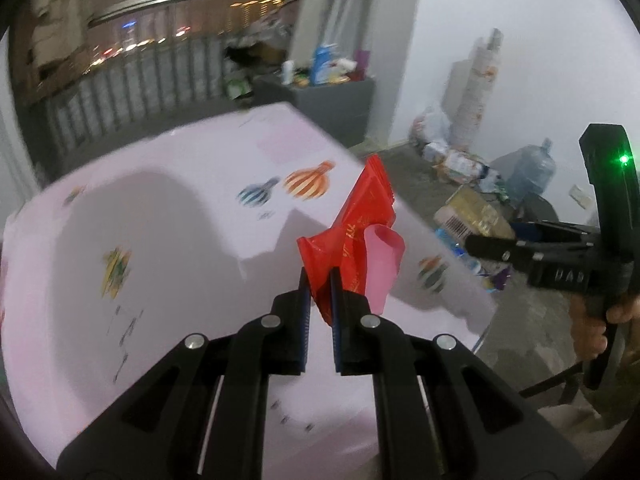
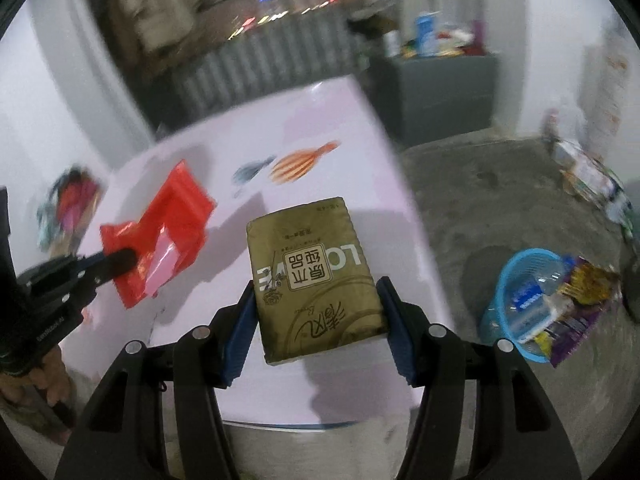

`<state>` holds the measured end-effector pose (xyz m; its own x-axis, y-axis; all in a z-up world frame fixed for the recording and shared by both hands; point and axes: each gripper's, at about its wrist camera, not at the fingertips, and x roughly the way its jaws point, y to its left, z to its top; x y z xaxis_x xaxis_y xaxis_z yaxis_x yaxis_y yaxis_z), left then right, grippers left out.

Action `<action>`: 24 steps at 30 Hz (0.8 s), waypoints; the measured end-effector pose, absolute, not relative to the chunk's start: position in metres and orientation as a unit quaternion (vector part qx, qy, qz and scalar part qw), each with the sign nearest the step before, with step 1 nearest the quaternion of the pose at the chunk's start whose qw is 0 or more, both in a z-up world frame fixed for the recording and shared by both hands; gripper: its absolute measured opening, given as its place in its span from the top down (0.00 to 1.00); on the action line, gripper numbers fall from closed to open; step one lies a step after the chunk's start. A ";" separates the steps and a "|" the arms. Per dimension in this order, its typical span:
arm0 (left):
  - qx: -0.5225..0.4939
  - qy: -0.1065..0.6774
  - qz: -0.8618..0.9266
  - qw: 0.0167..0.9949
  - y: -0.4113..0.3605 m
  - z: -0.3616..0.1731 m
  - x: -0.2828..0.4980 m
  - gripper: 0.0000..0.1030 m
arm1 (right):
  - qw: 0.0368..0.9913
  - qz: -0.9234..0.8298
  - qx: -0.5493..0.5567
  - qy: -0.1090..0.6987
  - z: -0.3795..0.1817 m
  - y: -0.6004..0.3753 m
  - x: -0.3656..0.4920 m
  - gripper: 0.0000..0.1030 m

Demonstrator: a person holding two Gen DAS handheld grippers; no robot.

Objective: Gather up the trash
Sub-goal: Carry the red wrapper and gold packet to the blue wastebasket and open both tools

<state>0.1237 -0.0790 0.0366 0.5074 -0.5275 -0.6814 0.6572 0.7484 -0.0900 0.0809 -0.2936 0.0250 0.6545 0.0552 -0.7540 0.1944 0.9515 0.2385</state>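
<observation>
Above the bench (image 2: 320,128) my left tool (image 1: 320,280) is clenched on a red wrapper (image 1: 356,224), my right tool (image 2: 316,304) grasps a gold pack (image 2: 312,276), both lifted, I judge, for the basket (image 2: 504,280) at right.

Your gold pack (image 2: 316,280), seen upside down in the right wrist view, reads "LO" and "E" in large white letters, the middle hidden under a pale label (image 2: 308,274) with the four characters 原木纯品; further lines of small print and a large brush-script mark on it are too unclear for you to read. On the left gripper's (image 2: 108,264) black body in that same view you can read small white lettering as "SenRobot AI", though it is faint. The red wrapper (image 1: 352,240) carries gold characters too blurred to make out, and raised letters on the right gripper's (image 1: 484,250) body look like "DAS" but cannot be read surely.
</observation>
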 end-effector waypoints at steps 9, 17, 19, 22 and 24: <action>0.118 0.352 -0.460 0.807 -0.190 0.056 0.127 0.93 | 0.875 -0.226 0.266 0.336 0.037 -0.434 -0.025 0.44; 0.159 0.414 -0.525 0.726 -0.317 0.022 0.123 0.93 | 0.819 -0.279 0.362 0.346 -0.027 -0.502 -0.073 0.44; 0.169 0.430 -0.527 0.713 -0.343 0.010 0.126 0.92 | 0.808 -0.279 0.379 0.354 -0.043 -0.514 -0.072 0.44; 0.187 0.448 -0.524 0.700 -0.381 -0.010 0.130 0.92 | 0.797 -0.276 0.394 0.365 -0.064 -0.530 -0.064 0.44; 0.197 0.456 -0.522 0.693 -0.406 -0.021 0.136 0.92 | 0.792 -0.271 0.403 0.371 -0.077 -0.545 -0.053 0.44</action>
